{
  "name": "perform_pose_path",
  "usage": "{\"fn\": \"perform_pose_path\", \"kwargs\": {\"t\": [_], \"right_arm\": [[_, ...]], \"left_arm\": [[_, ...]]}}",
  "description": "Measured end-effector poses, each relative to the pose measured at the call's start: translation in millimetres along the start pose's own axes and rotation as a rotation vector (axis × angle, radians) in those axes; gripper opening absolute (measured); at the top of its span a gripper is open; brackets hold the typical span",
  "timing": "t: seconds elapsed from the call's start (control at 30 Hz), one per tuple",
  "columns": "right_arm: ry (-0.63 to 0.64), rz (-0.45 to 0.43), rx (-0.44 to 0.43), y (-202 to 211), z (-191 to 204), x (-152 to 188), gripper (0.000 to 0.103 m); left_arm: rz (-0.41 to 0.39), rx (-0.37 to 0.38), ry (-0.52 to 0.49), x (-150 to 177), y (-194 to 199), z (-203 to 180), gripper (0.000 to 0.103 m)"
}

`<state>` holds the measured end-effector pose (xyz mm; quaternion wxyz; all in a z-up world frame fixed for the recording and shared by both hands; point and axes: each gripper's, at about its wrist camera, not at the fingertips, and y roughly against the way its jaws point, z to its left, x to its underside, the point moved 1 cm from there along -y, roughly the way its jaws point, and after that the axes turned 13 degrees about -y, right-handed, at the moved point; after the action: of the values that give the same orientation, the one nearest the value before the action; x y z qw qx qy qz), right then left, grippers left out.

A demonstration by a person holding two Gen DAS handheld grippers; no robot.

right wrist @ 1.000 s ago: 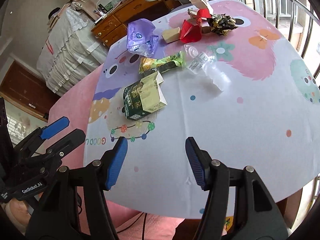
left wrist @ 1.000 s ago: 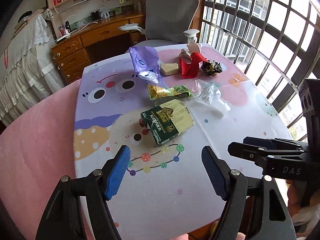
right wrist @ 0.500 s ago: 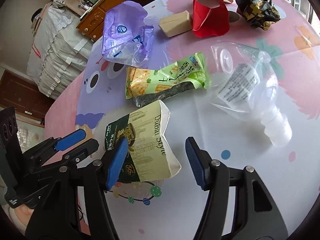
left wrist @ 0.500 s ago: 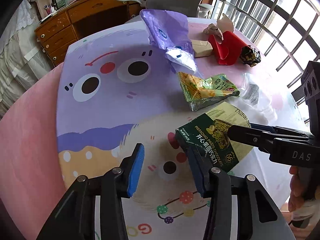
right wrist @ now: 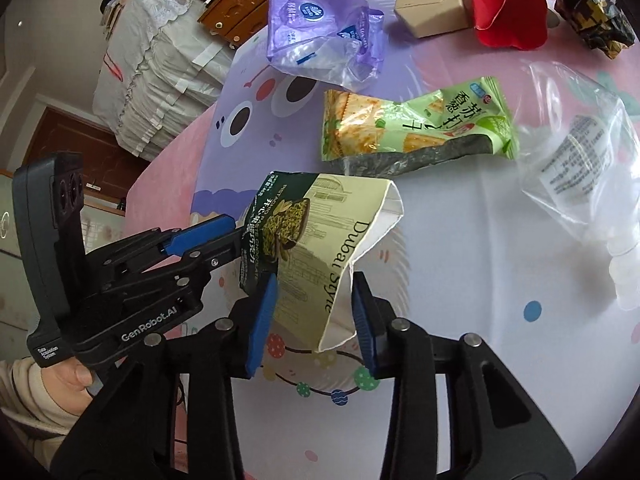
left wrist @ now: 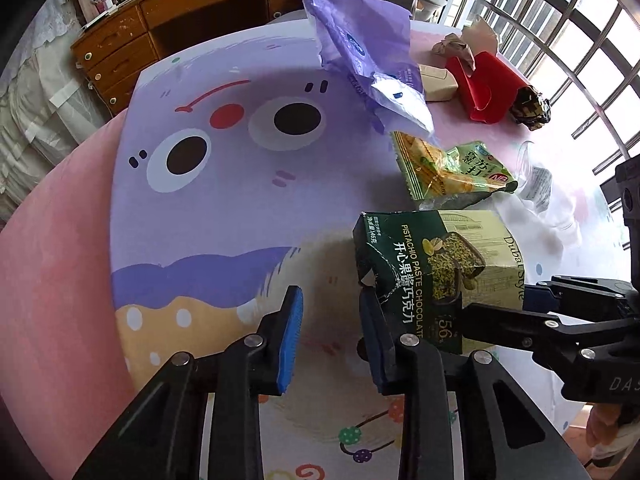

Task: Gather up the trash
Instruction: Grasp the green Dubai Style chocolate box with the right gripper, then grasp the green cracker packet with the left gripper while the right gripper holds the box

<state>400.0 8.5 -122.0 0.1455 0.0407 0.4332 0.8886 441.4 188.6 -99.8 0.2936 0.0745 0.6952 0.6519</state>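
Note:
A green and cream chocolate box [left wrist: 436,272] [right wrist: 320,248] with a torn open end lies in the middle of the cartoon tablecloth [left wrist: 224,216]. My right gripper [right wrist: 314,320] is shut on it, one blue pad on each side. From the right of the left wrist view, the right gripper [left wrist: 516,312] pinches the box's near end. My left gripper [left wrist: 331,338] stands open just left of the box. Its right finger touches the dark corner, and only cloth shows between its fingers. The left gripper [right wrist: 224,240] reaches the box from the left.
Behind the box lie a green cracker wrapper [left wrist: 452,168] [right wrist: 416,124], a purple plastic bag [left wrist: 360,40] [right wrist: 316,20], a clear plastic bag [right wrist: 580,152], a beige block [right wrist: 432,12], a red carton [left wrist: 480,88] and a dark foil ball [right wrist: 592,20]. Window bars [left wrist: 560,40] stand at the right.
Both grippers moved forward to the chocolate box. The right gripper's fingers narrowed onto the box; the left gripper's fingers narrowed beside its corner.

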Motion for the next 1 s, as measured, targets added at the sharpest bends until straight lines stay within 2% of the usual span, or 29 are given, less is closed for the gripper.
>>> {"fn": "perform_pose_path", "kwargs": {"t": [0.23,0.4,0.57,0.67,0.8,1.0], "right_arm": [[-0.013,-0.090,-0.046,34,16,23,0.013],[-0.029,-0.160,-0.016,72,18,41,0.012],[-0.096,-0.237,0.065,112,-10,55,0.012],[-0.150,-0.285,0.130,130,-33,60,0.012],[-0.222,-0.331,0.167,141,-52,65,0.012],[-0.287,-0.367,0.171,144,-62,70,0.012]], "left_arm": [[-0.003,0.055,-0.012,1,8,-3,0.028],[-0.013,0.079,-0.078,-9,18,-18,0.032],[-0.046,0.103,-0.179,-33,27,-29,0.037],[-0.067,0.107,-0.259,-49,32,-36,0.052],[-0.077,0.147,-0.396,-73,32,-52,0.073],[-0.021,0.152,-0.607,-97,4,-85,0.075]]}}
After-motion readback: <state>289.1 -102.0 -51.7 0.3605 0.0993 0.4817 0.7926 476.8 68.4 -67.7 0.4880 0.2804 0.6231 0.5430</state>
